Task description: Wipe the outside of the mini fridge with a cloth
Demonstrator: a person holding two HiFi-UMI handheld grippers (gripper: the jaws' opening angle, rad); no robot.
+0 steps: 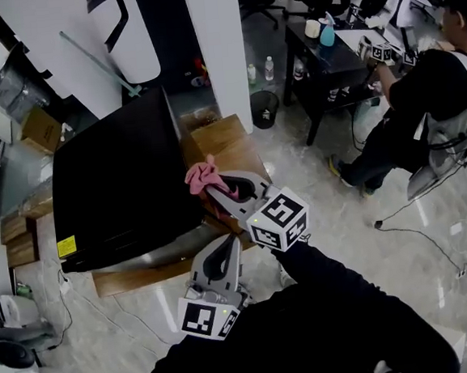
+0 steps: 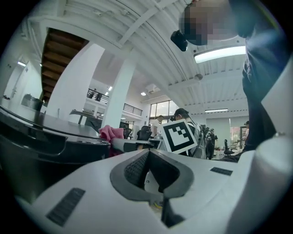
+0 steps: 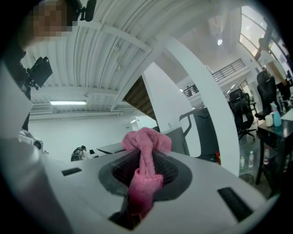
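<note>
My right gripper [image 1: 222, 195] is clamped tight on the bunched-up pink cloth [image 1: 203, 176], which is right at the right-hand edge of the black mini fridge [image 1: 116, 188]. My left gripper [image 1: 231, 245] has its jaws pinched together with nothing in them, near the fridge's corner.

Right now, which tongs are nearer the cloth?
Right. The right tongs are shut on the cloth, which bunches past their tips beside the fridge. The left tongs hold nothing and sit apart from it, below it in the head view.
</note>
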